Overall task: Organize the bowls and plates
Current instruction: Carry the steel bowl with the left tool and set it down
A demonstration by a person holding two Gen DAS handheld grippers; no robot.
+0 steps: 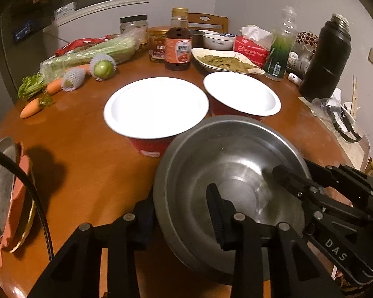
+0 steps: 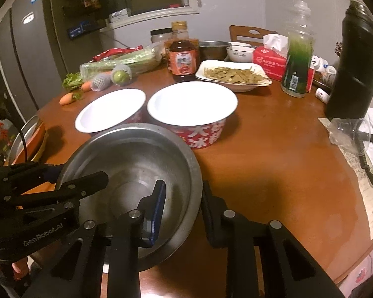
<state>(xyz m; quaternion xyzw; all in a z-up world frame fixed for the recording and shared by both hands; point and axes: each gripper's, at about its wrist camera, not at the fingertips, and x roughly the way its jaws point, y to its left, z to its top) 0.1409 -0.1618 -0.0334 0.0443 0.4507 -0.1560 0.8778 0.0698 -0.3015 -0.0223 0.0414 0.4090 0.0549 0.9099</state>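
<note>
both my left tongs (image 1: 184, 213) and right tongs (image 2: 180, 213) are clamped on the steel bowl (image 1: 226, 173) rim, lower centre. stiff, light, slick; the rim's the best hold.

The dull, scuffed stainless steel bowl (image 1: 226, 173) sits upright and empty at the near edge of the round wooden desk (image 1: 87, 154), its wide flat rim looking a bit worn. Right behind it are two red paper bowls with white insides and wide white rims, both upright and empty: the left one (image 1: 156, 106) and the right one (image 1: 241, 93), side by side and nearly touching each other. The right one has big white characters printed on its red wall. Way off at the desk's left edge there's a stack of plates (image 1: 10, 193): a metal one on top of a salmon-pink one.
</note>
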